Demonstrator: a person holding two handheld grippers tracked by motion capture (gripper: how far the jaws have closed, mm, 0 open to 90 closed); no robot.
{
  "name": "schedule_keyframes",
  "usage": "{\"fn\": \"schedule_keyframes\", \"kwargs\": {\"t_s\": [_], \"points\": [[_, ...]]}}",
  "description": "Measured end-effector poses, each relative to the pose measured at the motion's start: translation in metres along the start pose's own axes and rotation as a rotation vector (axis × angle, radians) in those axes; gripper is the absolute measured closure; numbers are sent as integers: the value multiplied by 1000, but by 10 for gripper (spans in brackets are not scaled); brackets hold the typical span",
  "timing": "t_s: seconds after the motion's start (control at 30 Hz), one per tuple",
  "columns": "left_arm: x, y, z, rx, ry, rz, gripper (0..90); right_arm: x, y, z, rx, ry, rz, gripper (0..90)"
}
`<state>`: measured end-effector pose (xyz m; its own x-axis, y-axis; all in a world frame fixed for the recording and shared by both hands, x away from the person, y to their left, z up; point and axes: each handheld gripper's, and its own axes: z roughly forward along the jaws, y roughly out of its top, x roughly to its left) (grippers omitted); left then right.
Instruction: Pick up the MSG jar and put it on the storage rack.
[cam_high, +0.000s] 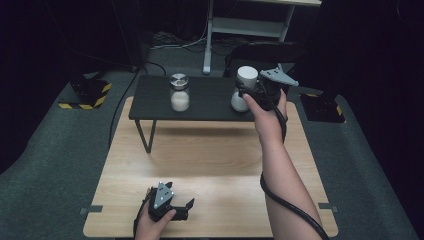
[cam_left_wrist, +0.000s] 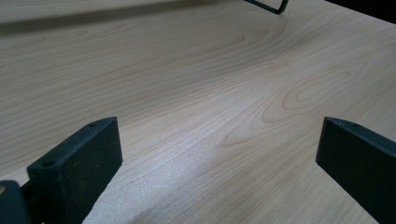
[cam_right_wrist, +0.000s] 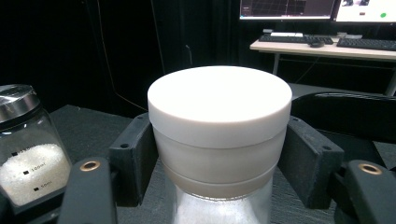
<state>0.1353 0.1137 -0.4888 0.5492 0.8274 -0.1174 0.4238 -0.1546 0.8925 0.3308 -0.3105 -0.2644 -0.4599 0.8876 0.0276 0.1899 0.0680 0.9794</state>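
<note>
Nearest you, the left gripper (cam_high: 186, 207) rests low on the pale wooden table (cam_high: 215, 165), well short of the black raised shelf (cam_high: 150, 102); its jaws stand wide apart with nothing but bare wood between them.

On the right part of that shelf stands the task's thing, a clear glass jar with a broad white round plastic lid (cam_right_wrist: 219, 100) and a white granular filling. Your right gripper (cam_right_wrist: 219, 154) has its jaws pressed against the jar from both sides, just under the lid's rim. The second jar, a clear glass one with a shiny metal cap (cam_high: 179, 92), stands apart on the shelf's middle.

Step in hand, as judged: the grasp of the white-lidded jar is made, and the jar still sits on the shelf. The next move calls for a straight lift, keeping it level.

The jar's long axis runs vertical; its lid points straight up.
</note>
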Motion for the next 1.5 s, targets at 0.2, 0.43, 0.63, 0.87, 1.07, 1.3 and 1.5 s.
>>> {"fn": "schedule_keyframes", "kwargs": {"t_s": [0.2,0.43,0.63,0.87,1.07,1.3,1.5], "points": [[0,0,0,1,0,1,5,-4,0,0,1,15,9,288],[0,0,0,1,0,0,5,-6,-4,0,1,23,25,181],[0,0,0,2,0,1,5,-8,-9,-2,-13,39,36,73],[-1,1,1,4,2,5,5,-9,-17,-8,-48,46,32,1],[0,1,1,7,1,3,5,-10,-23,-16,-66,51,37,1],[-1,1,1,4,2,2,5,-12,-31,-27,-85,67,38,1],[-1,0,1,0,-1,13,5,-13,-43,-44,-105,76,23,1]]}}
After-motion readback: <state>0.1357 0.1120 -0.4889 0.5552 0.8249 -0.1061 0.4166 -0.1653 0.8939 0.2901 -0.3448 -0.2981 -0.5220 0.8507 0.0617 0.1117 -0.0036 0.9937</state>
